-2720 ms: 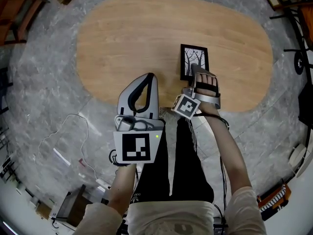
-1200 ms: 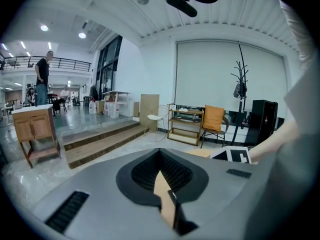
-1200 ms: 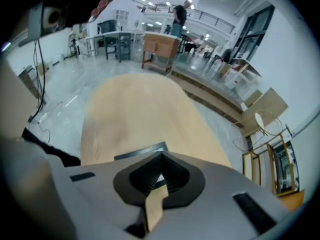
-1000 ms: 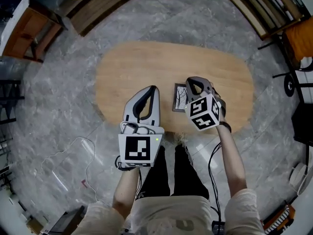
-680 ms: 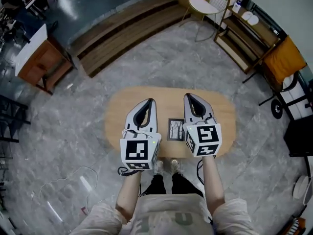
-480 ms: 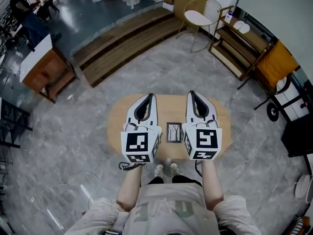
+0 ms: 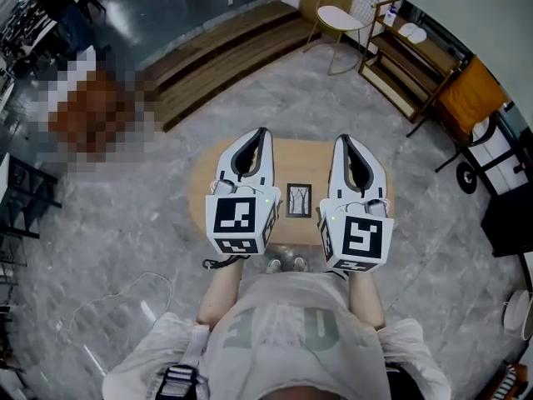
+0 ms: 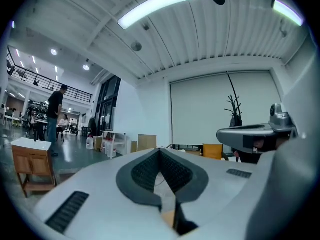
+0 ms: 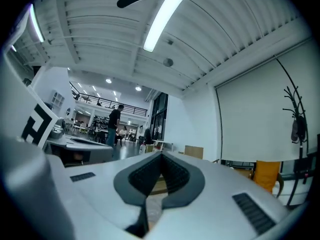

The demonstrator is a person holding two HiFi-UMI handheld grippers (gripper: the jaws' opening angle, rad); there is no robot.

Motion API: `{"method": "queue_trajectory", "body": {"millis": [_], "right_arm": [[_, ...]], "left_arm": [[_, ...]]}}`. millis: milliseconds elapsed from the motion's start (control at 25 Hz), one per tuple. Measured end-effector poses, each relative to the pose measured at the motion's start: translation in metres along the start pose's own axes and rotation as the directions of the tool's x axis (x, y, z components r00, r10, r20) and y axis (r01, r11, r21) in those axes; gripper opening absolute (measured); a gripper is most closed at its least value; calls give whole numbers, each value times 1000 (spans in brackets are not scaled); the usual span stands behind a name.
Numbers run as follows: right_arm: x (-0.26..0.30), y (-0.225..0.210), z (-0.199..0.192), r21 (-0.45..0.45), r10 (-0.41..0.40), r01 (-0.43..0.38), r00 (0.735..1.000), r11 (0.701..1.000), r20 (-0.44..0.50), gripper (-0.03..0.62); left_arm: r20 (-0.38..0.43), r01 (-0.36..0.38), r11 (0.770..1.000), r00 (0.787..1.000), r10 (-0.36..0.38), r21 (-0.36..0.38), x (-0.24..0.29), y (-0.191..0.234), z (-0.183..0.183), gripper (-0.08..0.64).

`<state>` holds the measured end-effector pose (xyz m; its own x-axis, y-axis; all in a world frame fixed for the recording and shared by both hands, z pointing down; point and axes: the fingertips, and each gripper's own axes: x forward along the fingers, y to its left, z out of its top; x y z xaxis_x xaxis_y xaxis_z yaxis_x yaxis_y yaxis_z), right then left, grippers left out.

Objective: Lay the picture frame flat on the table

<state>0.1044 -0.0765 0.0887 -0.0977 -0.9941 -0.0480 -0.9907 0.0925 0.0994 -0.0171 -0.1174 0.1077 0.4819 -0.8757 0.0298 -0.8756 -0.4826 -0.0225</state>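
The picture frame (image 7: 298, 200), black-edged with a tree drawing, lies flat on the oval wooden table (image 7: 204, 192) far below. I hold both grippers high above the table, one on each side of the frame, and neither touches it. My left gripper (image 7: 261, 132) is shut with nothing in it, and so is my right gripper (image 7: 344, 140). In the left gripper view the left gripper (image 8: 160, 151) points out into the room, tips together. The right gripper (image 9: 161, 155) does the same in the right gripper view. Neither gripper view shows the frame.
Grey marble floor surrounds the table. Wooden steps (image 7: 216, 57) lie beyond it, a round chair (image 7: 346, 15) and shelves (image 7: 416, 65) at the back right. A thin cable (image 7: 125, 294) lies on the floor at the left. People stand far off in the hall.
The right gripper has come off the frame and risen level with the left one. The head view has pulled far up and back from the table. The frame stays flat.
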Motion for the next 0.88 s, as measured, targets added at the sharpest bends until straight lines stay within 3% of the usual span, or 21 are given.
{"method": "queue_trajectory", "body": {"millis": [880], "right_arm": [[5, -1, 3, -20, -3, 3, 1000, 1000, -4, 6]], "left_arm": [[27, 3, 1000, 1000, -3, -2, 1, 3, 8, 9]]}}
